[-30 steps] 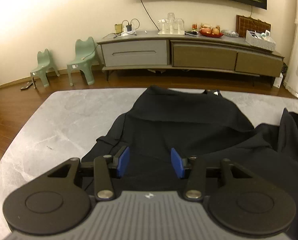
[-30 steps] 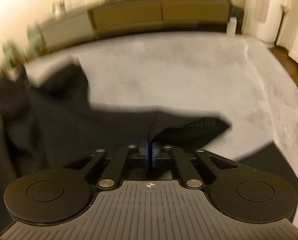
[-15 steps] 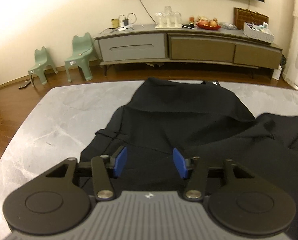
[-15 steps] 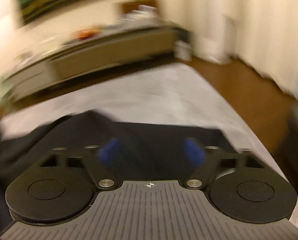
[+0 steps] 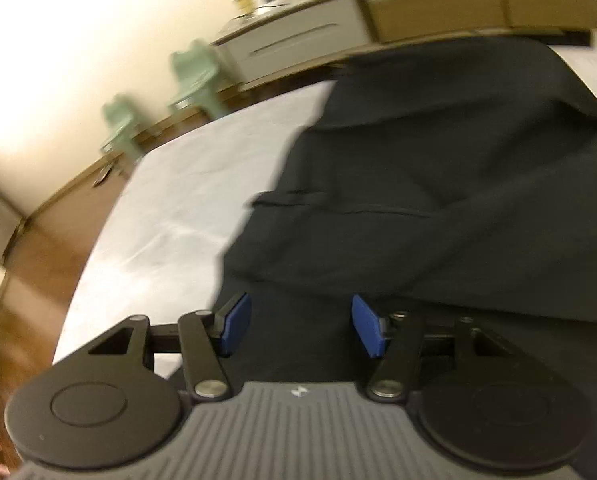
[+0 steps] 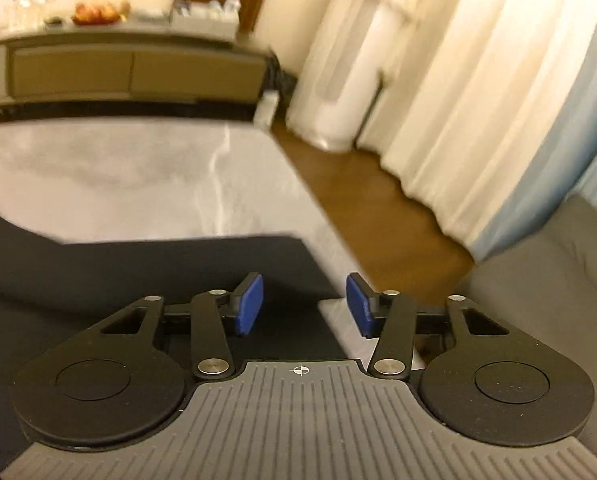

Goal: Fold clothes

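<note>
Bench (image 5: 170, 216), pale grey w/ marble-like veining, is filling most of both wrist views; wood floor is showing past its edges. Sideboard (image 6: 130, 68) is standing along the far wall, w/ glassware and a fruit dish on top, blurred. Pale curtains (image 6: 478, 100) are hanging on the right side of the room, and two small green chairs (image 5: 190, 76) are sitting by the wall on the left.

Black garment (image 5: 438, 184) is lying spread on the bench, covering its middle and near part. In the left view it is showing several overlapping layers w/ soft ridges and a stitched edge; whether these are deliberate folds or loose bunching, can't tell. In the right view a flat, straight-edged portion of it is reaching almost to the bench's right edge, its corner sitting just ahead of the tongs.

Left tongs (image 5: 301, 330) are gaping wide, blue pads apart, hovering over the garment's near left edge, gripping nothing. Right tongs (image 6: 304, 304) are likewise spread wide and empty, sitting over the garment's near right corner, close to the bench edge.

Handling, as a judgement: fabric is looking thin, light and limp, prob. a knit or light woven. It is likely draping and sagging when lifted, not holding shape, and may be sliding easily on the smooth bench. Not fragile. Best holds: hem or corner nearest each pair of tongs, pinching edge layers together so nothing is dropping out mid-lift.
</note>
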Motion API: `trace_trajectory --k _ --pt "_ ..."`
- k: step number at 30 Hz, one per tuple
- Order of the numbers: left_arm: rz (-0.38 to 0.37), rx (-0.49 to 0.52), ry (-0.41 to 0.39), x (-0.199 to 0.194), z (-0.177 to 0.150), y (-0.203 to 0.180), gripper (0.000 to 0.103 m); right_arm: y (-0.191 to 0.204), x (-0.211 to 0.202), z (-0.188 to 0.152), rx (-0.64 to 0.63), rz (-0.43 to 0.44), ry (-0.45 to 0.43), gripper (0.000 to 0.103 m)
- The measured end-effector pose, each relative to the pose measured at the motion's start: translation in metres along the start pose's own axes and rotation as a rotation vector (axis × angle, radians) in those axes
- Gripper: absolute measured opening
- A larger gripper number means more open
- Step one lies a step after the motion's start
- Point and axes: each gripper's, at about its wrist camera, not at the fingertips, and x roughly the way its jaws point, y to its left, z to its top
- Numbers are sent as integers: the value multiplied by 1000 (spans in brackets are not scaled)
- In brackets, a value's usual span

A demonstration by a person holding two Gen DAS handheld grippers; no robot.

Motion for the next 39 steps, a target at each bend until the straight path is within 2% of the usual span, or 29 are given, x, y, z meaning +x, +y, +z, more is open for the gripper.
trace_trajectory --k 1,2,3,5,7,9,11,13,14,15,16,17,18,20,22,25,26,28,30,31,33,35,37,38,39 --pt "-10 -25 -16 -6 1 10 56 -4 -19 1 0 41 -30 71" --pt "-23 -49 -34 -14 2 20 56 -10 -40 -5 3 92 -61 87" --pt "-48 -73 -49 -22 1 30 56 -16 -55 -13 12 142 -61 97" --pt "-103 -100 -71 -37 -5 45 58 -26 -77 -30 35 237 -33 97" --pt "-146 -110 -85 -52 -14 58 60 -33 -85 -53 71 310 45 97" --pt "-166 -100 -98 -64 -24 66 64 -33 -85 -78 86 367 148 97" --pt "-156 -106 -106 -72 -34 75 72 -28 -86 -100 86 411 223 96" --pt "-134 -136 -97 -75 -43 87 77 -16 -84 -115 60 446 270 90" --pt "-123 -158 -86 -74 -49 95 79 -10 -91 -121 42 459 266 86" --pt "-116 -180 -72 -72 -52 102 80 -4 -99 -123 25 467 253 73" --pt "-110 -201 -59 -70 -56 109 82 1 -100 -125 17 474 239 65" --pt "-101 -220 -40 -66 -59 115 84 6 -103 -126 11 480 224 37" --pt "-91 -238 -20 -61 -63 120 84 5 -109 -121 14 485 194 3" --pt "-55 -278 15 -54 -70 132 84 -1 -124 -108 29 492 124 2" --pt "-55 -322 24 -54 -75 145 84 -35 -148 -95 182 490 -4 2" --pt "-89 -363 11 -55 -78 156 89 -46 -151 -102 202 395 9 2" --pt "-108 -374 20 -52 -79 157 89 -47 -150 -105 200 360 21 3" --pt "-187 -382 54 -46 -78 149 89 -51 -149 -112 195 289 45 19" --pt "-271 -372 66 -47 -75 137 89 -55 -148 -119 190 219 70 38" --pt "-313 -366 71 -47 -74 131 90 -57 -148 -122 187 184 82 53" --pt "-338 -313 79 -48 -72 112 94 -57 -153 -123 204 155 53 73" --pt "-338 -259 92 -47 -71 93 94 -57 -158 -121 221 151 24 86" --pt "-312 -225 111 -40 -75 78 92 -54 -161 -120 230 155 7 87" --pt "-311 -215 113 -37 -75 71 86 -50 -160 -120 228 163 8 87" --pt "-327 -203 112 -35 -77 65 71 -46 -159 -119 223 170 9 88"
